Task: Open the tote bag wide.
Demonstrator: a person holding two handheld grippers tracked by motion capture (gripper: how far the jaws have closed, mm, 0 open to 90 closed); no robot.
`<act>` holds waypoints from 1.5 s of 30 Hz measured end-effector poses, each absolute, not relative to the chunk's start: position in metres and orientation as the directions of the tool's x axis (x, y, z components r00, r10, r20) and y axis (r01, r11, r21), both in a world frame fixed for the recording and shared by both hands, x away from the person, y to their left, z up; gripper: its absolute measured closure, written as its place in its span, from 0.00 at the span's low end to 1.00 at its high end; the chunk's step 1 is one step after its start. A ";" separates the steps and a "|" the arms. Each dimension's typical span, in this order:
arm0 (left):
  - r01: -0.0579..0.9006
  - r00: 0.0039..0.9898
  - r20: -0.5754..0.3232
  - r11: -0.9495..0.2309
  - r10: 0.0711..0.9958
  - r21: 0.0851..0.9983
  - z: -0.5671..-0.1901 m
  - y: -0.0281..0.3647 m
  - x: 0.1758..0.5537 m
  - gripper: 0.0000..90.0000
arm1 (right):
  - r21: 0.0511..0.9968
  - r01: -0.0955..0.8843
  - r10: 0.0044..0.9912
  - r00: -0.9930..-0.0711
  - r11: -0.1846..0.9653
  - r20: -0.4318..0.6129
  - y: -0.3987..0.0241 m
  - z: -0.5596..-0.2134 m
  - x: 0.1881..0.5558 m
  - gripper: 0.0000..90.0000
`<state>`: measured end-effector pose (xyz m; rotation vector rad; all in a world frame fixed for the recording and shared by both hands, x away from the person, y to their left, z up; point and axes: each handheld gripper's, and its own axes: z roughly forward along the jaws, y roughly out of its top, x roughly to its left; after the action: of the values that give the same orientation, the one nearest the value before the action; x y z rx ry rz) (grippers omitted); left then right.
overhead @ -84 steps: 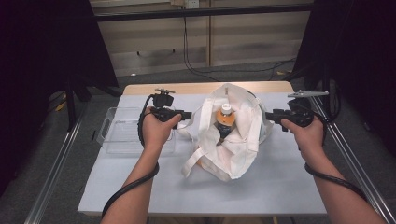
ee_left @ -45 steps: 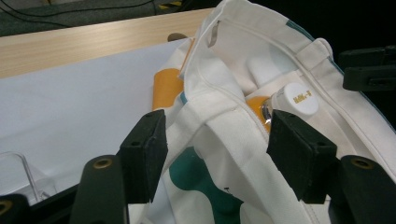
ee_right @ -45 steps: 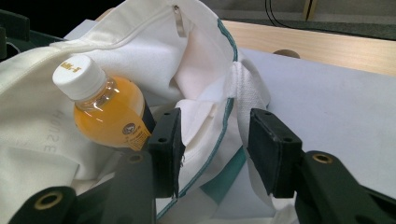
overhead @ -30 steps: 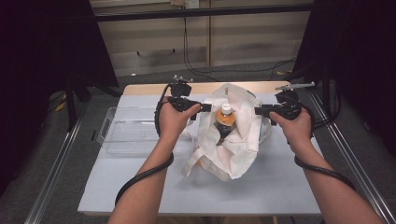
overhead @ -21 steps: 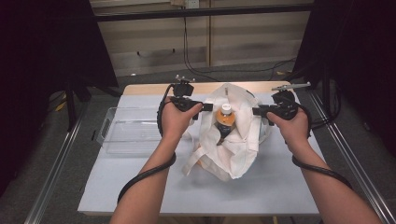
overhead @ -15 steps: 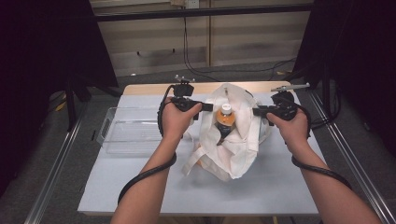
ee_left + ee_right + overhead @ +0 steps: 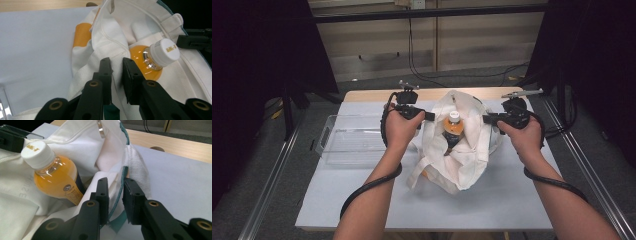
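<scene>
Both my grippers, left (image 7: pixel 116 72) and right (image 7: pixel 115 192), just clamped onto opposite rims of the white cloth tote bag (image 7: pixel 462 155), orange-drink plastic bottle (image 7: pixel 452 131) standing inside.

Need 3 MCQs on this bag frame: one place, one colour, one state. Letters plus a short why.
1. Where is the clear tray?
A. On the table, at the left gripper's side of the bag
B. Inside the bag
C. On the floor

2. What colour is the bottle's cap?
A. Green
B. White
C. Black

3. How does the left gripper meet the bag?
A. Wide open above it
B. Clamped on the bottle's neck
C. Jaws closed on the bag's rim cloth

Key: 1 A, the high view shows the tray beside the bag on the grey table cover. 2 B, both gripper views show a white cap over the orange drink. 3 C, in the left gripper view cloth sits pinched between the two pads, whose jaws have just been closing; the bottle lies past them.
</scene>
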<state>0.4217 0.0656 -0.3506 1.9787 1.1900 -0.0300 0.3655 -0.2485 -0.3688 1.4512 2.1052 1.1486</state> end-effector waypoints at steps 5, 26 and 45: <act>0.741 0.547 -0.352 -0.245 0.759 0.625 -0.352 0.072 0.424 0.89 | 0.769 0.619 0.895 -0.420 0.160 0.151 -0.252 -0.371 0.365 0.90; 0.766 0.502 -0.313 -0.246 0.806 0.594 -0.372 0.082 0.433 0.93 | 0.750 0.648 0.902 -0.394 0.138 0.175 -0.263 -0.386 0.367 0.94; 0.778 0.488 -0.304 -0.250 0.818 0.577 -0.385 0.087 0.437 0.96 | 0.738 0.661 0.906 -0.384 0.135 0.178 -0.268 -0.398 0.366 0.94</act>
<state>0.4374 0.0867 -0.3853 2.0503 1.3104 0.0758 0.3660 -0.2684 -0.3979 1.5206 2.1061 1.1063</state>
